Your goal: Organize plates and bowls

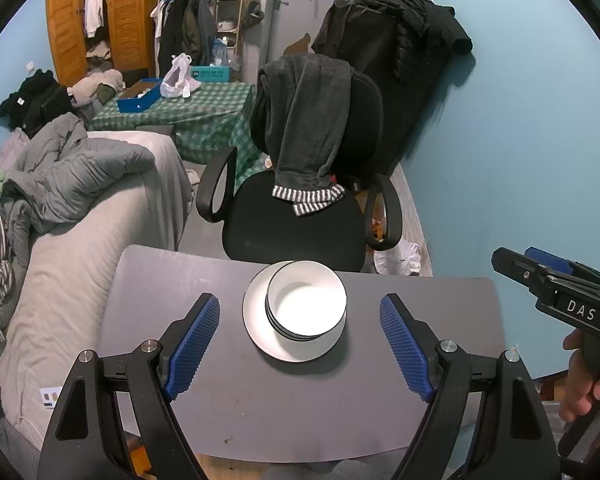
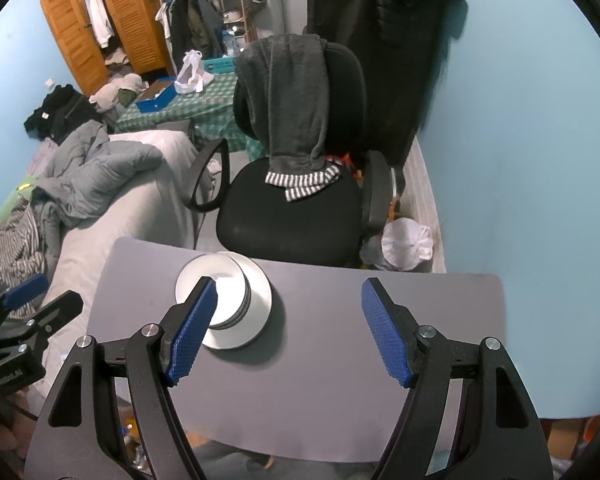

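A stack of white bowls with dark rims (image 1: 306,305) sits on a white plate (image 1: 256,322) near the far edge of the small grey table (image 1: 180,280). My left gripper (image 1: 299,346) hovers above the table just in front of the stack, open, its blue pads wide apart with nothing between them. In the right wrist view the bowls (image 2: 230,292) and plate (image 2: 260,300) lie to the left, partly hidden by the left pad. My right gripper (image 2: 288,330) is open over bare tabletop to the right of the stack. It also shows at the edge of the left view (image 1: 556,284), held by a hand.
A black office chair (image 1: 296,216) draped with dark clothing stands just beyond the table. A grey sofa with jackets (image 1: 80,208) lies to the left. The blue wall (image 1: 520,140) is close on the right. A white bag (image 2: 406,244) lies on the floor by the chair.
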Tool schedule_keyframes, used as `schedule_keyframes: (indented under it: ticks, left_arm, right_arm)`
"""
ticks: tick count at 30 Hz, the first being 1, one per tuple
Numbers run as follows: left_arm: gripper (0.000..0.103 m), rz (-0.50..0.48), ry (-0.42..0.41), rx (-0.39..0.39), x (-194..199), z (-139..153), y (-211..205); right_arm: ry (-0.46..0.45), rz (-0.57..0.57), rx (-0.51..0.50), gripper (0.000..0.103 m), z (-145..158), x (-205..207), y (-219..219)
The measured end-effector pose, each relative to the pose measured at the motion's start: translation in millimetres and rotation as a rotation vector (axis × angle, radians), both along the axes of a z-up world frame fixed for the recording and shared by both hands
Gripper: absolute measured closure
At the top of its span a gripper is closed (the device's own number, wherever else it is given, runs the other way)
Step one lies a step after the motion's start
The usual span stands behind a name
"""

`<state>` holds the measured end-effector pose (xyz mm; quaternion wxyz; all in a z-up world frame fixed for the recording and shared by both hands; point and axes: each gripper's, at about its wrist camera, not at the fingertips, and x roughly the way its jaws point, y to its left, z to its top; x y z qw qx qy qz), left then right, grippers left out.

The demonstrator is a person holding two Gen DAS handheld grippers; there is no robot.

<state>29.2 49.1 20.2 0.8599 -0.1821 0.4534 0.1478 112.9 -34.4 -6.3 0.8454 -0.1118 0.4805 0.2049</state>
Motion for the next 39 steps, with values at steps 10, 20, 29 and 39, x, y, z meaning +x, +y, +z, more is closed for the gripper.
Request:
schedule_keyframes:
  ticks: [10,20,29,39]
  left_arm:
    - [0.02,-0.006,0.0,0.0,1.9,-0.1,3.6]
    - [0.02,-0.005,-0.003,-0.012,0.7,0.2,13.3]
    - [0.02,-0.006,-0.002,-0.019,2.5,-2.3,16.5]
    - [0.02,-0.049,0.0,-0.016,6.3,-0.6,9.3]
  right_arm:
    - [0.003,0.001,0.001,0.03,-0.8,1.5,1.3]
    - [0.001,0.001,-0.002,0.03,-0.3,1.4,2.5]
    - [0.004,0.0,-0.004,0.03,-1.5,2.8,5.2]
    - [0.006,0.0,-0.007,0.03,-3.3,1.3,7.5]
